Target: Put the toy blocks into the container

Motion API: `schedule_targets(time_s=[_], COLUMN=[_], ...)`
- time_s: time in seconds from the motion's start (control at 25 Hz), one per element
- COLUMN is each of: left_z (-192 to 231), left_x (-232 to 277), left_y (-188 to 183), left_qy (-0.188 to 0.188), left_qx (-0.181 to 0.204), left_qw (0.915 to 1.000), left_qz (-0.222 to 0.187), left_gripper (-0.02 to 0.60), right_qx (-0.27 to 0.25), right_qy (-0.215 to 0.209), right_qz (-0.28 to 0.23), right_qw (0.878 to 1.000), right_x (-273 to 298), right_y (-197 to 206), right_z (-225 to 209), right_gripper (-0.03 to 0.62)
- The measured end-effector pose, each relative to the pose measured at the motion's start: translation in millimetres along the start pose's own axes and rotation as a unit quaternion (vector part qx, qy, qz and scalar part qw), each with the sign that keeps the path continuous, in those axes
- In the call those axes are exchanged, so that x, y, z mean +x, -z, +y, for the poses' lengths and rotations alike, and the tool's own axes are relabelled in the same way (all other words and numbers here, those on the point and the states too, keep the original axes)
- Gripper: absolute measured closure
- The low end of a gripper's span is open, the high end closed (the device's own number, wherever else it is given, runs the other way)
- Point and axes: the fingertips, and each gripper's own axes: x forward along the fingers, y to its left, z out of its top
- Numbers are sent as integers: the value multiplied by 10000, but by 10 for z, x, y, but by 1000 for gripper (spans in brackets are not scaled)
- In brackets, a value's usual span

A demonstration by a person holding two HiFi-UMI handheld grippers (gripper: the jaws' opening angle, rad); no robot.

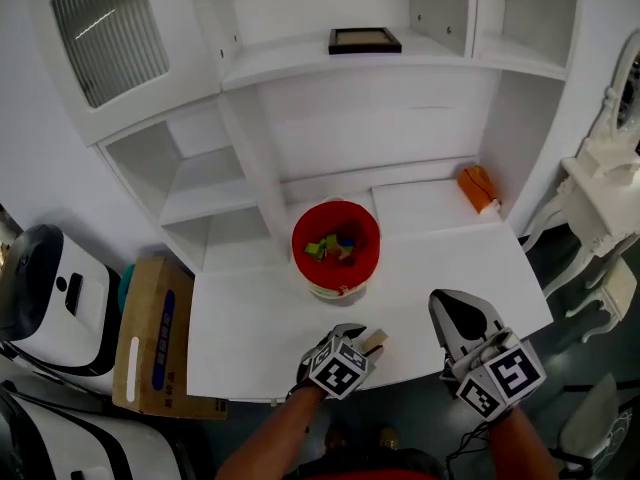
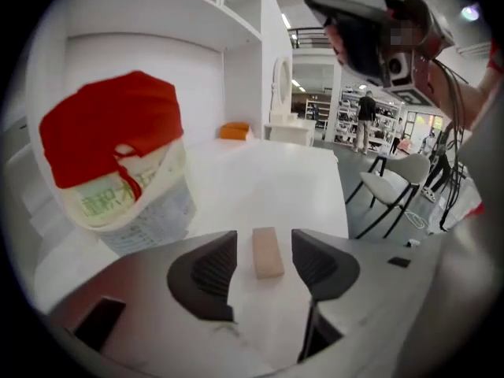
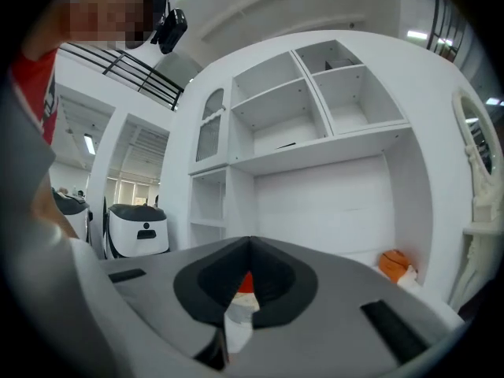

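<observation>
A red-rimmed container (image 1: 335, 243) with several coloured blocks inside stands at the back middle of the white table (image 1: 250, 318). My left gripper (image 1: 362, 346) is at the front edge, open, with a tan wooden block (image 1: 375, 340) lying flat on the table between its jaws. In the left gripper view the block (image 2: 268, 258) sits in the gap of the left gripper (image 2: 264, 239), clear of both pads, and the container (image 2: 118, 160) is to the left. My right gripper (image 1: 447, 308) hovers at the front right, shut and empty. The right gripper (image 3: 250, 246) points at the container (image 3: 240, 309).
An orange object (image 1: 478, 188) lies in the back right nook of the white shelf unit (image 1: 250, 158). A dark picture frame (image 1: 365, 40) rests on an upper shelf. A cardboard box (image 1: 155, 338) and a white machine (image 1: 40, 288) stand left of the table.
</observation>
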Motion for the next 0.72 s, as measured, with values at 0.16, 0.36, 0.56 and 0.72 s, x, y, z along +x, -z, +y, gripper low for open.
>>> schedule_targets(time_s=[0.16,0.36,0.56,0.72], left_z=[-50,-59,-53,-67], left_x=[210,344,363,218], left_y=[84,145,160,-31], left_qy=[92,-43,-153,-129], left_qx=[121,455,303,47], left_qw=[9992,9963,9967,9997], left_qz=[366,729,737,179], left_gripper=[333,364,422,422], right_qx=[53,83,94,92], right_qy=[225,376,321,223], right_qz=[52,87,118,56], right_qw=[9997,9992,9994,9997], right_x=[-252,-384,-373,-317], right_y=[57,91,115,88], right_z=[-176,-292,-281,-242], right_gripper=[586,586,586,586])
